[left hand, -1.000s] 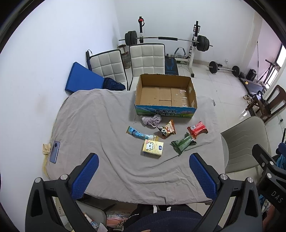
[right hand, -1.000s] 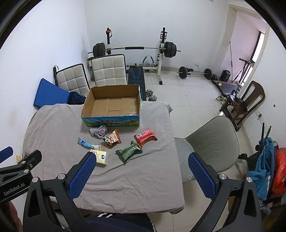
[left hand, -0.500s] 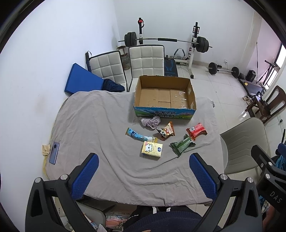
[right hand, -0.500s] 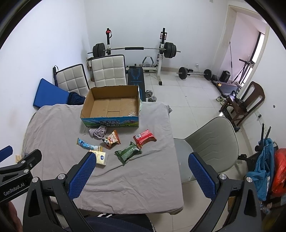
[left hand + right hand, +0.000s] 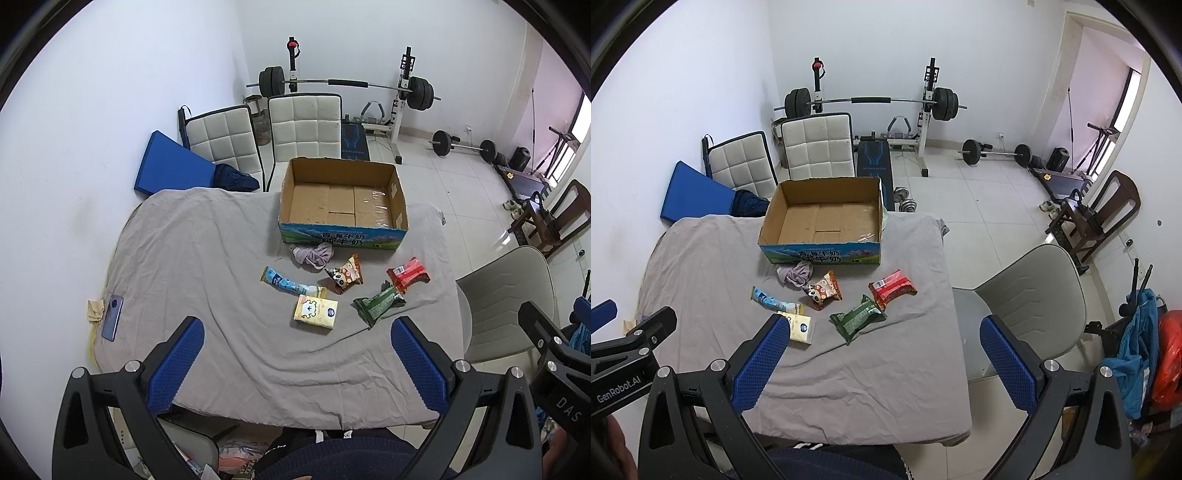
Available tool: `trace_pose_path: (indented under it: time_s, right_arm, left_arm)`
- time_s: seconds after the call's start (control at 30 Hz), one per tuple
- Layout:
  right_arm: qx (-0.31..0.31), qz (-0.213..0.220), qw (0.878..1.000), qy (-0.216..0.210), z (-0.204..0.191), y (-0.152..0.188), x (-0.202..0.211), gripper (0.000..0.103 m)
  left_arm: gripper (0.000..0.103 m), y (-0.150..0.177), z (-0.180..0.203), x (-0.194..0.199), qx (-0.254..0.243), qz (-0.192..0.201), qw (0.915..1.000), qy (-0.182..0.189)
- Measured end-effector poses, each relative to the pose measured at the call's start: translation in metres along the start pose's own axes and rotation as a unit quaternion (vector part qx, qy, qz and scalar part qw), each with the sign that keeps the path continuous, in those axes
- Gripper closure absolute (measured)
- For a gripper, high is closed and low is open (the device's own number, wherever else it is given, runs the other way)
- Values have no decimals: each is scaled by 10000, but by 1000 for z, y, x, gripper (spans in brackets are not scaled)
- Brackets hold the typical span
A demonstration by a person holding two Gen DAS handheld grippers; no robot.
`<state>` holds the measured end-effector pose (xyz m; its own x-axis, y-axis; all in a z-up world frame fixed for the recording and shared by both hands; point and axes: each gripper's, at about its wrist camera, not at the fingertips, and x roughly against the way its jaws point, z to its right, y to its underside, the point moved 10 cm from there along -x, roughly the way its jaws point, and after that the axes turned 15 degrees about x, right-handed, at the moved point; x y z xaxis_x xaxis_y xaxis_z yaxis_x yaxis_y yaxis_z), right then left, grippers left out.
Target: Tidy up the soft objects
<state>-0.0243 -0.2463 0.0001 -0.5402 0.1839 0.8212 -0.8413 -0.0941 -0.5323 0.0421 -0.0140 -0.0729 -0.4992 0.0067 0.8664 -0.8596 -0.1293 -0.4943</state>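
An open, empty cardboard box (image 5: pixel 343 201) (image 5: pixel 822 221) stands at the far side of a table under a grey cloth (image 5: pixel 207 258) (image 5: pixel 713 258). In front of it lie a crumpled purple-grey cloth (image 5: pixel 312 254) (image 5: pixel 795 273), a panda snack bag (image 5: pixel 345 274) (image 5: pixel 823 289), a red packet (image 5: pixel 408 274) (image 5: pixel 892 286), a green packet (image 5: pixel 377 305) (image 5: pixel 857 318), a blue tube packet (image 5: pixel 290 284) (image 5: pixel 775 301) and a yellow tissue pack (image 5: pixel 316 311) (image 5: pixel 800 328). My left gripper (image 5: pixel 295 363) and right gripper (image 5: pixel 882 360) are open and empty, held high above the table's near edge.
A phone (image 5: pixel 112 317) lies at the table's left edge. Two white quilted chairs (image 5: pixel 303 125) and a blue mat (image 5: pixel 171 166) stand behind the table, a grey chair (image 5: pixel 1030 295) to its right. A barbell rack (image 5: pixel 871 101) stands at the back wall.
Both grippers have drifted slightly; the table scene shifts a little in view. Nothing on the table has moved.
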Motion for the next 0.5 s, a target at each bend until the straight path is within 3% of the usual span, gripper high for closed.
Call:
trace_pose_path:
  time_s: [0.5]
  right_arm:
    - [66,-5,10000,11,-3,-3,-1,0]
  left_arm:
    - [0,-7,-2,-8,37,-53,10000,23]
